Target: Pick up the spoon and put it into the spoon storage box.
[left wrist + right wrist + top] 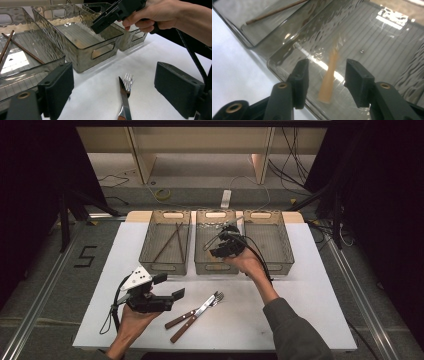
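Hovering over the middle smoky, ripple-walled clear plastic bin [216, 266], the right gripper [223, 243] has its jaws parted, and a blurred, pale wooden-handled utensil [329, 81] sits between them, touching neither pad. Its upper end melts into glare on the ribbed bin floor, so I cannot tell what kind of utensil it is. The left-hand bin [165, 265] holds two thin brown chopsticks [170, 241]; the right-hand bin [267, 266] stands beside the middle one. The left gripper [167, 292] rests low over the white desk [300, 315], jaws wide apart and gripping nothing. A shiny steel fork [127, 81] and a steel knife [125, 100], both with brown wooden handles, lie side by side on the desk, their handles cut off in the left gripper view.
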Tool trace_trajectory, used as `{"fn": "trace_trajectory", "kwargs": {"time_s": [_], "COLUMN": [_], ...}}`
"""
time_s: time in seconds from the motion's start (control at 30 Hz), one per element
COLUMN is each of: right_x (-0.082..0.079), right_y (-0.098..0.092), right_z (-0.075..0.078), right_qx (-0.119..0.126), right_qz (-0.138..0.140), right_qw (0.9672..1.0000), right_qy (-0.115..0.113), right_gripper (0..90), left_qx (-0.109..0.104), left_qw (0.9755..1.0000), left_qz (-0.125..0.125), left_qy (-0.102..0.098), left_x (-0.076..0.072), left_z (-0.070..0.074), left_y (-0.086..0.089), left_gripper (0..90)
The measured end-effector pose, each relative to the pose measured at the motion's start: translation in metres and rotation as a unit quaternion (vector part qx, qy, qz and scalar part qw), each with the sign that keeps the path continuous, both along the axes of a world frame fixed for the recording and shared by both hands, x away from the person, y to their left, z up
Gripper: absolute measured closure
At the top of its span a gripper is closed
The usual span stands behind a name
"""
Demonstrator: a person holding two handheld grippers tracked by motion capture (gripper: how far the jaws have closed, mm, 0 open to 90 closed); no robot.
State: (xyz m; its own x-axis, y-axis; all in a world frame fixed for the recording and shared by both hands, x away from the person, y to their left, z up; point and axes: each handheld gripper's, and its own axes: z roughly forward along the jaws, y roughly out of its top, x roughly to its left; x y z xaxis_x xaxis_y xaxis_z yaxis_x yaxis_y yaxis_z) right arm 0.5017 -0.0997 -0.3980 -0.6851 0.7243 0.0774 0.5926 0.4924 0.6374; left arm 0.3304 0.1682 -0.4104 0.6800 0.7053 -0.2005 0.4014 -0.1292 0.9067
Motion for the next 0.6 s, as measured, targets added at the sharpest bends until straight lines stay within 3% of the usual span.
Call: {"fn": "trace_trajectory", "kwargs": {"time_s": [0.3,0.6], "right_x": [-0.009,-0.034], "right_y": [-0.009,-0.025], "right_z": [0.014,0.031], "right_qx": [0.015,0.044], "right_qz": [0.012,0.023], "right_qw": [0.9997,0.9977], "right_qy": [-0.018,-0.045], "right_gripper": [46.8,33.2], "left_qx": [0.001,0.011], "left_qw": [1.0000,0.9995], "left_qz": [-0.002,-0.014], "left_qy": [0.005,0.025], "left_x": [0.001,0.002], "left_z": [0.000,-0.002], "left_y": [-0.001,-0.004], "left_gripper": [15.5,15.5]}}
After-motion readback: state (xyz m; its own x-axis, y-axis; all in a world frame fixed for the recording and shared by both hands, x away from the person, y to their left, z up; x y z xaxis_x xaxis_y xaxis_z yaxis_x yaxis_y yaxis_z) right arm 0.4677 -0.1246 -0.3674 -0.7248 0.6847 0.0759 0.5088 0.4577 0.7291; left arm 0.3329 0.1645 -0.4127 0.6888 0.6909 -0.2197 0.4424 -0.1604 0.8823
